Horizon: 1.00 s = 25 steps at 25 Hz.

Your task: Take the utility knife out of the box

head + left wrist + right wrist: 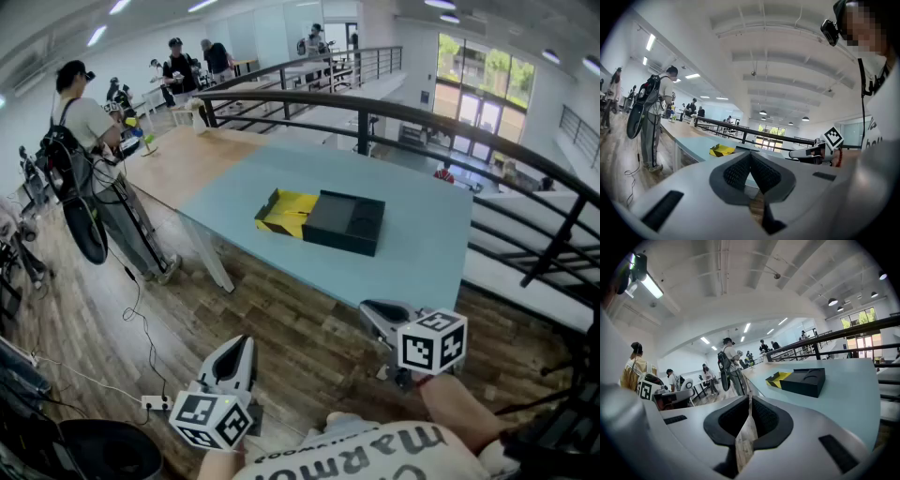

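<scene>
My left gripper (pixel 234 349) and right gripper (pixel 375 314) have their jaws together, empty. I'd open them before reaching the far box (pixel 323 221).

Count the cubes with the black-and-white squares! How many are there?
2. The left cube sits on the left gripper, at the bottom of the head view. The right cube sits on the right gripper, closer to the blue table. None look hidden.

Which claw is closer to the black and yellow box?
Right. The right claw hangs just off the near edge of the table, short of the box; the left claw is farther back, over the wooden floor.
</scene>
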Available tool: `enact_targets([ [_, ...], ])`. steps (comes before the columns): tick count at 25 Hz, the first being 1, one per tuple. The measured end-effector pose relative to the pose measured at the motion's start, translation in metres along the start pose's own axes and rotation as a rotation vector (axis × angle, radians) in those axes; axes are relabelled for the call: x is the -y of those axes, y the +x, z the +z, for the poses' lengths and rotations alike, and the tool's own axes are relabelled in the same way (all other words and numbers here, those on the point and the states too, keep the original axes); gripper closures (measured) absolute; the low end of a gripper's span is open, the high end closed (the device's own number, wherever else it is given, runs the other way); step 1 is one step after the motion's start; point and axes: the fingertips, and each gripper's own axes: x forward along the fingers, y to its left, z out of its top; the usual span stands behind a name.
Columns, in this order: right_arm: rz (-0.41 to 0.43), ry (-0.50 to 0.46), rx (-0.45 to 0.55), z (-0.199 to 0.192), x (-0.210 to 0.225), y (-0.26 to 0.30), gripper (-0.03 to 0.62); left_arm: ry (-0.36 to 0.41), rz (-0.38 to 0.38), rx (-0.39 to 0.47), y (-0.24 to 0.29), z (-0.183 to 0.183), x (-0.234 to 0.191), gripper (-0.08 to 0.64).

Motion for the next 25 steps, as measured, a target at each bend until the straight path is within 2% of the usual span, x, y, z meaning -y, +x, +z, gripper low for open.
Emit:
enact_targets([
  [4, 0.032, 0.044, 0.005, 0.01, 0.019, 0.01, 0.546, 0.001, 0.009, -0.001, 0.022, 0.001, 0.002, 0.557],
  [13, 0.06, -0.008, -0.031, 0.017, 0.045, 0.034, 0.546, -0.003, 0.047, 0.003, 0.051, -0.002, 0.0, 0.557],
  [25, 0.074, 0.044, -0.032, 0.023, 0.067, 0.048, 0.546, -0.033, 0.04, -0.009, 0.078, 0.0, -0.002, 0.557],
])
